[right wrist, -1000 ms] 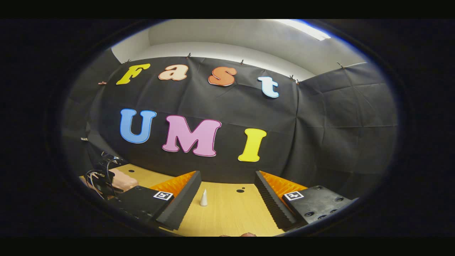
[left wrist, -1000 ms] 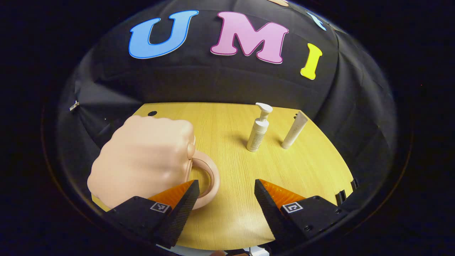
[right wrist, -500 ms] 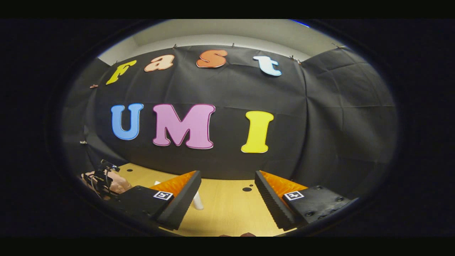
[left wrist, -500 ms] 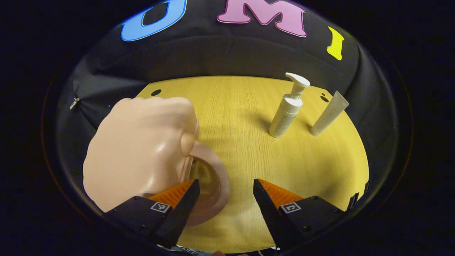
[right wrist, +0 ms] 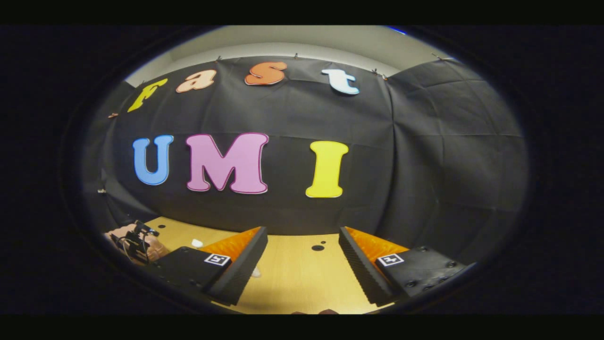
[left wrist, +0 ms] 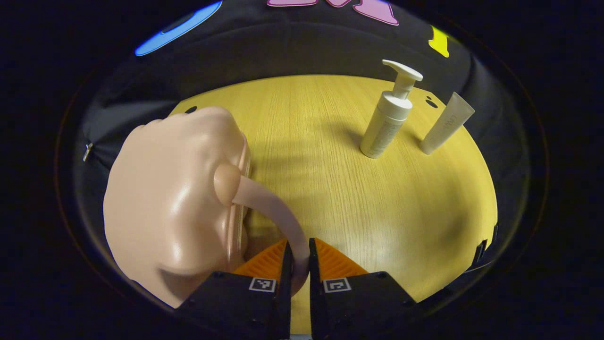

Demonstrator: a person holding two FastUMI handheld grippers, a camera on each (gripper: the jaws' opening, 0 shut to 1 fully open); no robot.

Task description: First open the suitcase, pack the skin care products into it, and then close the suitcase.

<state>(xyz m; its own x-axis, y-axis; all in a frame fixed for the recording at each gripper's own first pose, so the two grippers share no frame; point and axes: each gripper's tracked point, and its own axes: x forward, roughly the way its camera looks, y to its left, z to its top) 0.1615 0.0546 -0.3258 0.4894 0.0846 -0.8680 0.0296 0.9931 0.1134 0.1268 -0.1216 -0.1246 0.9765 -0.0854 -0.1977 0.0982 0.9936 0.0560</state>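
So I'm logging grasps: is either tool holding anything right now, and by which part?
The left tool is shut on the suitcase, by its loop handle. The right tool is open and holds nothing.

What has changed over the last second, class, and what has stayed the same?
The left hand-held gripper moved in toward the pink suitcase and closed on its handle. The right hand-held gripper stayed open. The pump bottle and tube stayed standing on the table.

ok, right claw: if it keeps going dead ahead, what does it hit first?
Looks free over the bare table between its open fingers; the first thing in line is probably the black cloth wall behind the table, though depth is hard to judge.
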